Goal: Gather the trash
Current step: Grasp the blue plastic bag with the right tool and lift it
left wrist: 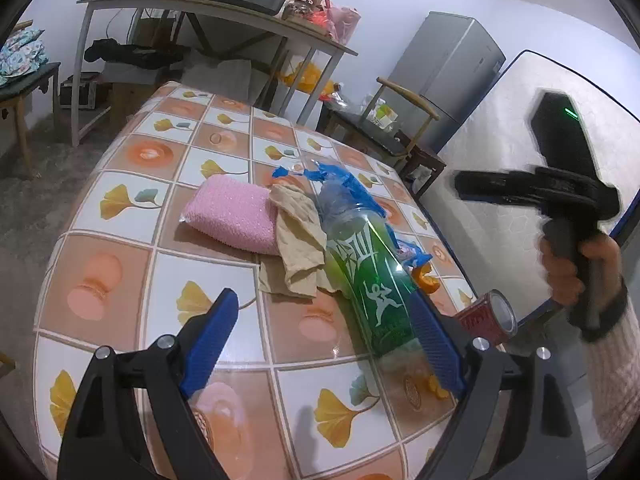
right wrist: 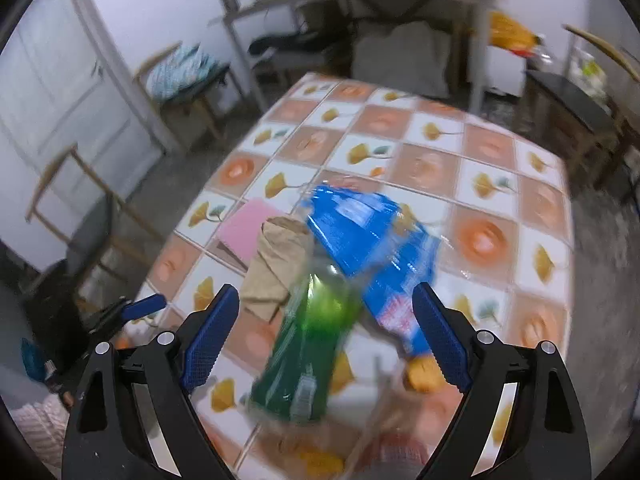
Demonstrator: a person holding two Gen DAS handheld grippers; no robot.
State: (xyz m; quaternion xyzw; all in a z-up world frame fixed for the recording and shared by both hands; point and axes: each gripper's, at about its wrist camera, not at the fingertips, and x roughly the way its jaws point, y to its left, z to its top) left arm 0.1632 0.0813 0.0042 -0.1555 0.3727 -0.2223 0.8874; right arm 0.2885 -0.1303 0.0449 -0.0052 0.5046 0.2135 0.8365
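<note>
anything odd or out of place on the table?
Yes. A green bottle lies on its side, a red can is tipped at the table edge, and crumpled brown paper, a blue wrapper and orange peel are scattered around it. No spill visible.

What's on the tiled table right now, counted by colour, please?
Green: 1, the plastic bottle
Blue: 1, the crumpled wrapper
Pink: 1, the sponge
Tan: 1, the crumpled paper
Red: 1, the can
Orange: 1, the peel scrap
Total: 6 things on the table
</note>
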